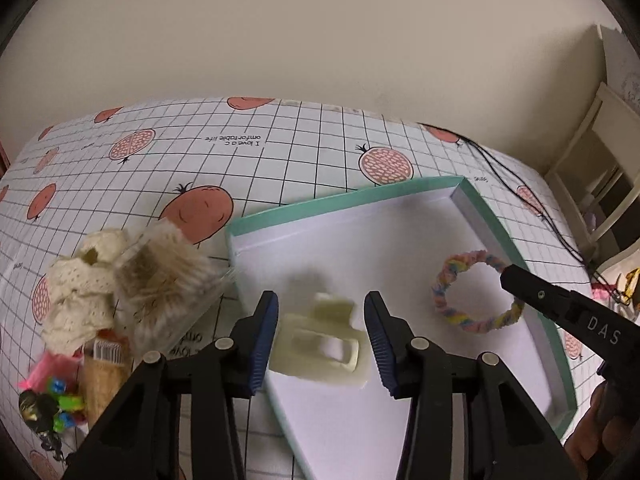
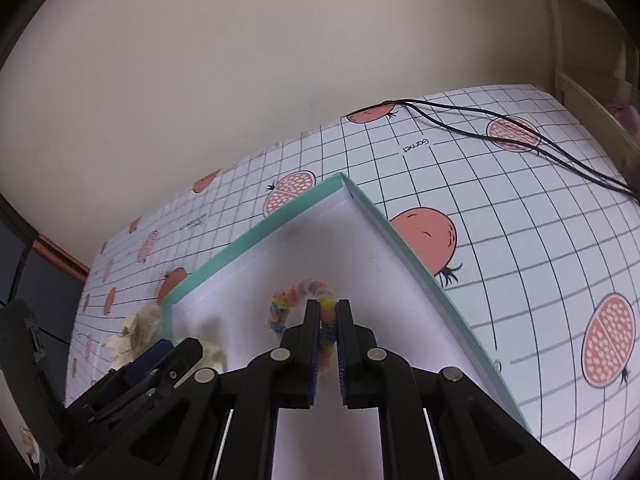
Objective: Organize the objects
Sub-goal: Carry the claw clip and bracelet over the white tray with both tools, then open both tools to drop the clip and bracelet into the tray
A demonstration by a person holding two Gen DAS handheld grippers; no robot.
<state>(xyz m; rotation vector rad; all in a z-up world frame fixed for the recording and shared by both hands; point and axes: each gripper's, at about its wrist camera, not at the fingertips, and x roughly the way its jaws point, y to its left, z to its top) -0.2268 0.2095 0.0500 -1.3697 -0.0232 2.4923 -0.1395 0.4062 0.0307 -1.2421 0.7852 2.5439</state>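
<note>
Left gripper open astride the cream clip lying in the tray, long axis across the gap, nearer this hand; right gripper pinching the scrunchie over the tray's right side.

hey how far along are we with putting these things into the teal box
Partly done. The cream hair claw lies in the teal box, between the open fingers of the left gripper. In hand: the right gripper is closed on the pastel scrunchie over the box floor, not yet released. Left: the lace scrunchies, fuzzy piece and small colourful items lie outside on the tablecloth.
</note>
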